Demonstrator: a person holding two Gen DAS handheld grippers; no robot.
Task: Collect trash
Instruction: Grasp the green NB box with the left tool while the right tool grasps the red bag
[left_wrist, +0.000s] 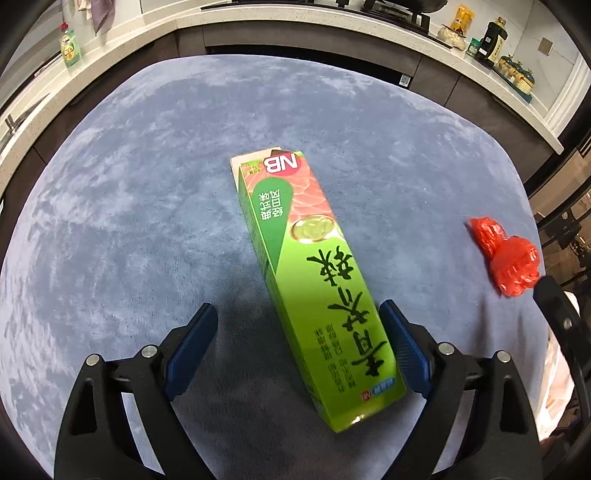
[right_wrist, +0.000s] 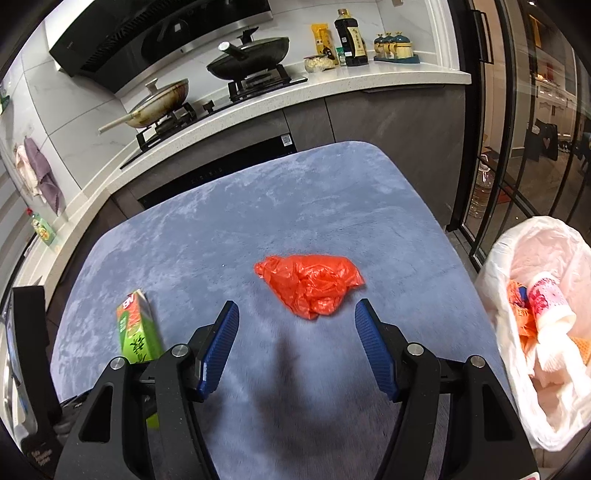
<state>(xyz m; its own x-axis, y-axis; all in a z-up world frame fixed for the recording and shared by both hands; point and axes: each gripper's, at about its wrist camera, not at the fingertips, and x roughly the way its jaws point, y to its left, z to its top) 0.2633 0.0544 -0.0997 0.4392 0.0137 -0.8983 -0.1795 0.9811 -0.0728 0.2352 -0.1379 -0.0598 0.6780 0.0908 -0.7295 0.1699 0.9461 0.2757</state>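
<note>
A long green carton (left_wrist: 312, 277) lies flat on the blue-grey cloth of the table (left_wrist: 147, 184). My left gripper (left_wrist: 299, 314) is open, its near end of the carton between the blue pads, close to the right pad. The carton also shows in the right wrist view (right_wrist: 138, 328) at the left. A crumpled red plastic bag (right_wrist: 312, 282) lies mid-table, just ahead of my open, empty right gripper (right_wrist: 297, 308). It also shows in the left wrist view (left_wrist: 508, 254) at the right.
A white trash bag (right_wrist: 546, 325) with wrappers and tissue inside hangs open off the table's right edge. A kitchen counter (right_wrist: 332, 86) with stove, pans and bottles runs behind the table. A glass door (right_wrist: 517, 166) is at the right.
</note>
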